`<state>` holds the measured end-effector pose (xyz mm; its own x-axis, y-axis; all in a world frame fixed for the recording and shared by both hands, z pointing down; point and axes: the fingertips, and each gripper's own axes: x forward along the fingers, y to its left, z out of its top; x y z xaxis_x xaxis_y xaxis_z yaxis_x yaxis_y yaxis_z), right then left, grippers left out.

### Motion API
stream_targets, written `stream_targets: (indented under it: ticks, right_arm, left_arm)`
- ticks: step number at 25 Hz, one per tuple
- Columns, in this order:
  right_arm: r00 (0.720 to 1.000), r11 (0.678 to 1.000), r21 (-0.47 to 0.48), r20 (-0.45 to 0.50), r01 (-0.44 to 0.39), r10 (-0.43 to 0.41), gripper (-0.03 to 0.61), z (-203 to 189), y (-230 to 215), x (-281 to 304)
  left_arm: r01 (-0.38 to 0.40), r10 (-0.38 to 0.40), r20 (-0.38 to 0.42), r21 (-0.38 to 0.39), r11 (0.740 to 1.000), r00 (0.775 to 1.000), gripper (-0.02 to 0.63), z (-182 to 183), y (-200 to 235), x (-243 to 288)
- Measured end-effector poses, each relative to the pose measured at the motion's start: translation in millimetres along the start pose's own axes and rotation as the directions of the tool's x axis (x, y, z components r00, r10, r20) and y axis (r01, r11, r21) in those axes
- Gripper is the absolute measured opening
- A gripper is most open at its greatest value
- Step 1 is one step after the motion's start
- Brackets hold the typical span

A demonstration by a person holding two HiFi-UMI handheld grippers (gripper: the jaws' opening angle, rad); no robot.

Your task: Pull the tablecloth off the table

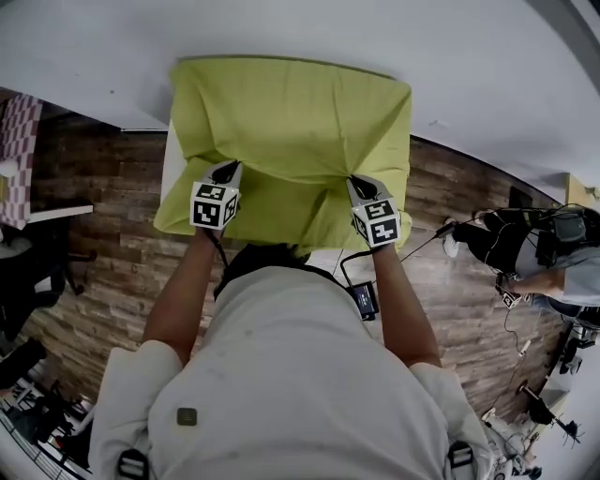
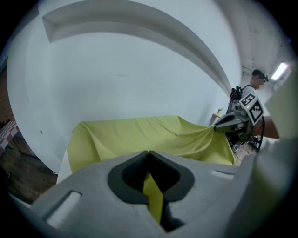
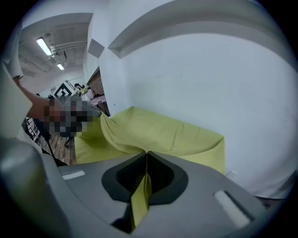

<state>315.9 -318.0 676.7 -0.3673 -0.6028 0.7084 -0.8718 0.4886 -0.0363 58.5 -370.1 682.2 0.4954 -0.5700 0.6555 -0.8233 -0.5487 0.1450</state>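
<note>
- Brown wood-plank floor (image 1: 122,253) surrounds the small white table (image 1: 171,161), which stands against a plain pale wall (image 1: 281,28).
- The thin, soft yellow-green tablecloth (image 1: 291,117) covers the table, with creases fanning from two pinch points.
- At the table's near edge, my left gripper (image 1: 228,171) and right gripper (image 1: 359,184) each clamp a cloth fold, spaced apart so I judge the cloth should slide off evenly.

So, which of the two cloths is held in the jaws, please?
The yellow-green tablecloth: the left gripper and the right gripper both have their jaws shut on a fold of it. The checkered cloth lies far to the left, untouched.
</note>
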Motion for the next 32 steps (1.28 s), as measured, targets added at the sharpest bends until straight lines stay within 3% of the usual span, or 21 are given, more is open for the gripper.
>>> stream_targets:
  ticks: [9,20,32]
  right_arm:
    - [0.983,0.999,-0.045,0.181,-0.011,0.019,0.015,55.6,13.4,-65.7]
    - [0.925,0.997,-0.079,0.380,0.018,0.014,0.015,130.1,28.8,-131.9]
    - [0.875,0.987,-0.085,0.478,0.133,-0.077,0.015,170.0,108.7,-179.9]
  left_arm:
    - [-0.047,0.044,0.149,0.017,0.999,0.988,0.005,40.2,-17.5,-64.1]
    - [-0.098,0.072,0.329,0.061,0.993,0.941,0.005,103.2,-28.2,-144.6]
    - [-0.035,-0.020,0.424,0.123,0.992,0.906,0.005,113.4,1.9,-221.6]
